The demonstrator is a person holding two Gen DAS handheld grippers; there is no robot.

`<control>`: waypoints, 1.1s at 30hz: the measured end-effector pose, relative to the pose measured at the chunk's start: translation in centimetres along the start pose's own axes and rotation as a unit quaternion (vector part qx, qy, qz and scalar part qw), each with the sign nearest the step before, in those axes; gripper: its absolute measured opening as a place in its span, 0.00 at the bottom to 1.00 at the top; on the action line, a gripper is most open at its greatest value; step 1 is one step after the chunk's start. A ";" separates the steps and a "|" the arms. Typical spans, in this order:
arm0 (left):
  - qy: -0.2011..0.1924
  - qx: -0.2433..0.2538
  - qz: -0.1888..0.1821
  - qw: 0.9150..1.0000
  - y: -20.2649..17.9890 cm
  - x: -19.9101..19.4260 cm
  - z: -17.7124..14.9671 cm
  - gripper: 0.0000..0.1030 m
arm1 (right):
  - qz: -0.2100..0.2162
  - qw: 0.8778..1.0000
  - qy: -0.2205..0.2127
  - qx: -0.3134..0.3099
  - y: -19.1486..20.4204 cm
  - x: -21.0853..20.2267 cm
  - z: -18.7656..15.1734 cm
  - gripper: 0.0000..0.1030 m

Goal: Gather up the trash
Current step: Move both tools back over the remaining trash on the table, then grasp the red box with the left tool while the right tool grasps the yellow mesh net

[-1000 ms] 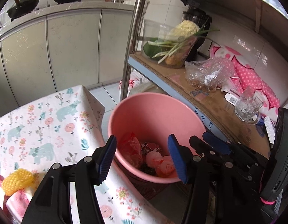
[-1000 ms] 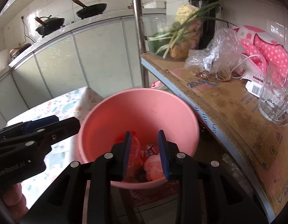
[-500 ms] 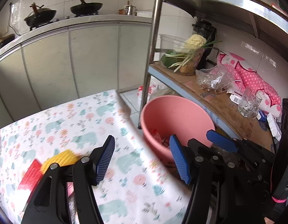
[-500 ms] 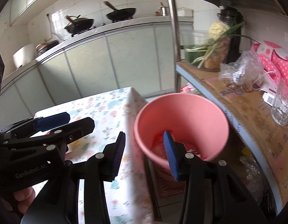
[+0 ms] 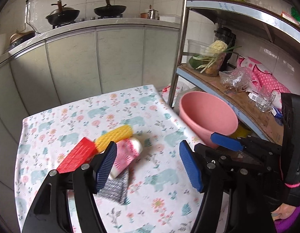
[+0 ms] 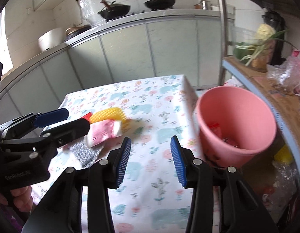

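Observation:
A pink bin (image 5: 208,116) (image 6: 237,120) with wrappers inside stands off the table's right edge. On the floral tablecloth (image 5: 91,112) (image 6: 150,101) lie a yellow foam net (image 5: 115,136) (image 6: 109,116), a pink and white packet (image 5: 126,153) (image 6: 103,132), a red box (image 5: 78,155) and a silver wrapper (image 5: 115,190) (image 6: 87,151). My left gripper (image 5: 148,165) is open and empty, above the table just right of the pile. My right gripper (image 6: 150,159) is open and empty over the table between the pile and the bin.
A metal shelf rack (image 5: 181,38) stands right of the table, with a vegetable container (image 5: 208,60), a plastic bag (image 5: 237,77) and a glass (image 5: 264,101) on its cardboard-lined shelf. Kitchen cabinets (image 5: 91,58) with woks on top run behind.
Both grippers have pulled back from over the bin and swung left over the table. The trash pile has come into view. The right gripper's jaws have opened wider.

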State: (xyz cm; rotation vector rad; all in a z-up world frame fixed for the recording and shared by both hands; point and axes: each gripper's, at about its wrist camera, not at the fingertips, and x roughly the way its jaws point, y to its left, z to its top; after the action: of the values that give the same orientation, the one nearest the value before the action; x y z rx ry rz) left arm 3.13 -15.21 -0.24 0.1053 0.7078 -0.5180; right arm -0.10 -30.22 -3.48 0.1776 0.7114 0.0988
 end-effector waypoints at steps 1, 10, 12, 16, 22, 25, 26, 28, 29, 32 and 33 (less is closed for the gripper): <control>0.000 -0.002 0.004 1.000 0.5 -0.3 -0.3 0.64 | 0.003 1.000 0.002 -0.003 0.4 0.1 0.0 0.42; 0.007 -0.027 0.032 0.999 5.7 -2.1 -3.0 0.64 | 0.035 0.999 0.018 -0.030 3.8 1.4 -0.1 0.42; 0.007 -0.035 0.039 0.999 6.7 -2.5 -3.5 0.64 | 0.040 0.998 0.023 -0.038 4.4 1.8 0.0 0.42; 0.006 -0.047 0.048 0.998 8.5 -2.9 -4.3 0.64 | 0.042 0.998 0.029 -0.047 5.2 2.3 0.1 0.42; 0.017 -0.044 0.067 0.997 11.2 -3.3 -5.4 0.64 | 0.042 0.997 0.035 -0.050 5.7 2.7 0.1 0.42; 0.027 -0.047 0.069 0.996 12.6 -3.0 -6.1 0.64 | 0.042 0.997 0.041 -0.049 5.6 3.0 0.1 0.42; 0.031 -0.048 0.069 0.996 12.9 -2.9 -6.2 0.64 | 0.044 0.997 0.043 -0.049 5.6 3.2 0.1 0.42; 0.041 -0.049 0.062 0.996 13.6 -2.5 -6.4 0.64 | 0.046 0.997 0.047 -0.048 5.6 3.5 0.0 0.42; 0.045 -0.047 0.060 0.996 13.9 -2.3 -6.4 0.64 | 0.047 0.997 0.049 -0.049 5.7 3.7 0.0 0.42; 0.050 -0.030 0.056 0.997 14.0 -1.9 -6.1 0.64 | 0.052 0.996 0.053 -0.050 5.8 4.1 -0.1 0.42; 0.052 -0.020 0.050 0.997 14.0 -1.7 -5.9 0.64 | 0.053 0.996 0.055 -0.051 5.8 4.3 -0.1 0.42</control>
State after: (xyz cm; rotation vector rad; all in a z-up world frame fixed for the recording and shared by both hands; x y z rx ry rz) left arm 5.37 -0.75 -4.74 0.1306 0.8104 -0.4039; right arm 2.85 -23.90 -5.17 0.1130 0.8051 0.2481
